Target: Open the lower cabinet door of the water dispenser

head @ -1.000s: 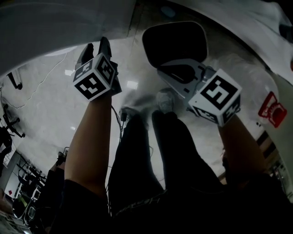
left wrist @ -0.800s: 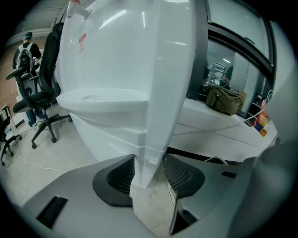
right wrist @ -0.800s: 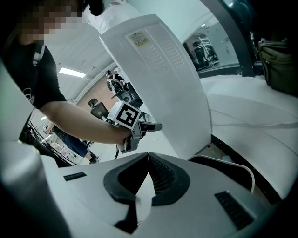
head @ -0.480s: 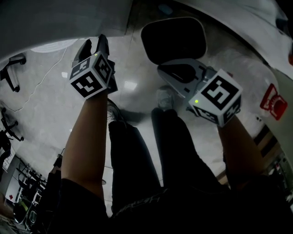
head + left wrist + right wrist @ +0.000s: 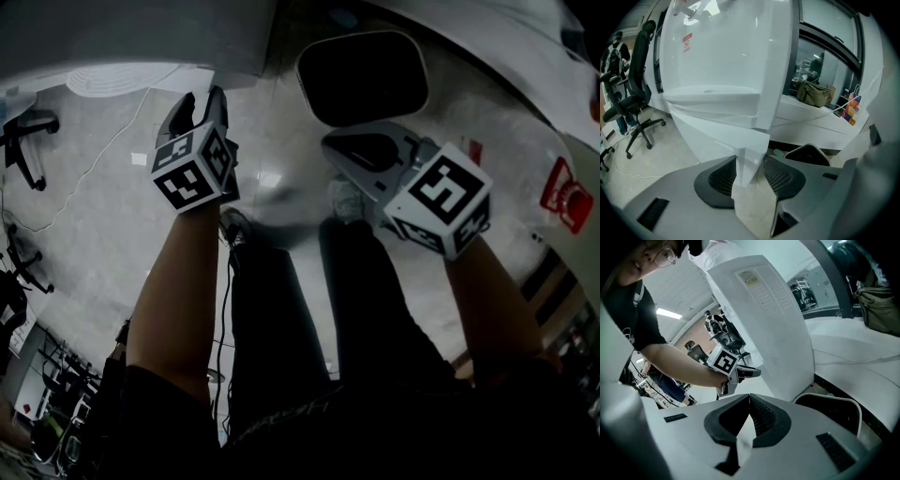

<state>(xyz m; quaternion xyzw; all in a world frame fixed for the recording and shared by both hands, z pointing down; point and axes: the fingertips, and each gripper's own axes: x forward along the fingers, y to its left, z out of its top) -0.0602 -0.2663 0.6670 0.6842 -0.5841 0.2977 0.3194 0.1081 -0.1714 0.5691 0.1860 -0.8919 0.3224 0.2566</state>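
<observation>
Head view
- Bearing: the water dispenser (image 5: 141,37) is the pale bulk at the picture's top left, ahead of both tools.
- Nearer tool: the left tool (image 5: 197,103) points straight at it and looks the closer. The right tool (image 5: 342,150) sits off to the side, facing a dark bin (image 5: 361,75).
- Contact: none; both tools hang above the floor (image 5: 94,216).

Left gripper view
- Left tool: jaws spread, and they have just eased a little closer. Nothing is pinched. The dispenser's lower corner only shows through the gap, clear of the pads.
- Dispenser look: white, glossy and upright, so its long axis is vertical. A ledge (image 5: 712,96) runs partway up, with a plain lower body (image 5: 712,131) beneath it. There is a small red label near the top.
- Lower cabinet door: I can make out no seam or handle. I judge it lies in the lower body, under the ledge.

Right gripper view
- Right tool: jaw tips pressed together, empty.
- Relation: a white dispenser panel with a printed label and slots stands upright ahead. The left tool is near its lower edge, and the bin sits to the right.

Judgement
- Next move: the left tool goes forward and down to the lower body, but the door's edge has to be found first.
</observation>
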